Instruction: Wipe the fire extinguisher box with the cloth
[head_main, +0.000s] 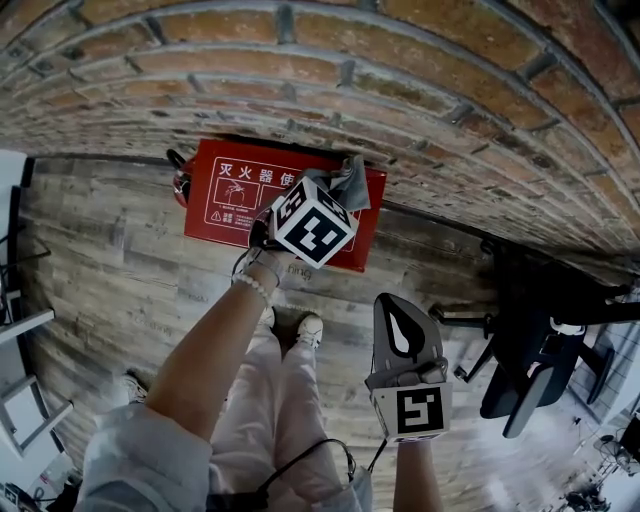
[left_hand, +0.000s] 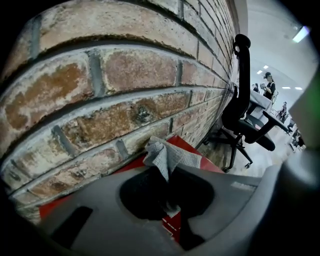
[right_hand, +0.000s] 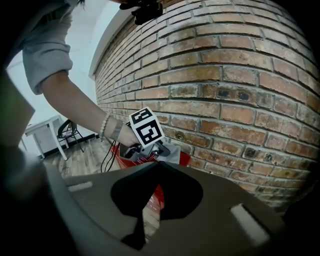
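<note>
Red fire extinguisher box (head_main: 232, 195) with white print stood on the grey wood-plank floor (head_main: 110, 270), its back against the foot of the brick wall (head_main: 300, 70). Wiping was judged to be under way or about to start. No clean/dirty contrast could be read on the box.

Left tongs (left_hand: 170, 172), carrying a black-and-white marker cube (head_main: 312, 222), hung over the right end of the box. They were closed on a bunched fold of the grey waffle-weave cloth (left_hand: 165, 155). The rest of the cloth lay crumpled on the red top, just beside the wall.

Right tongs (head_main: 392, 302) were held over the floor, well apart from the box. Tips were together with nothing between them, so idle.

Black office chair (head_main: 530, 350) stood further right along the wall, away from the box.

Risks (judgement):
- Grip takes only a small bunch of cloth, so drag across the top could pull it free.
- Cloth is crumpled rather than spread. Contact area is small, and missed patches are likely.
- Cloth lies close to rough brick and mortar, so a stroke toward the wall could snag it.
- Pressing too low would put the hard tong tips on the painted face and could scratch it.
- Box is not braced, and a firm sideways stroke might shift it along the floor.
</note>
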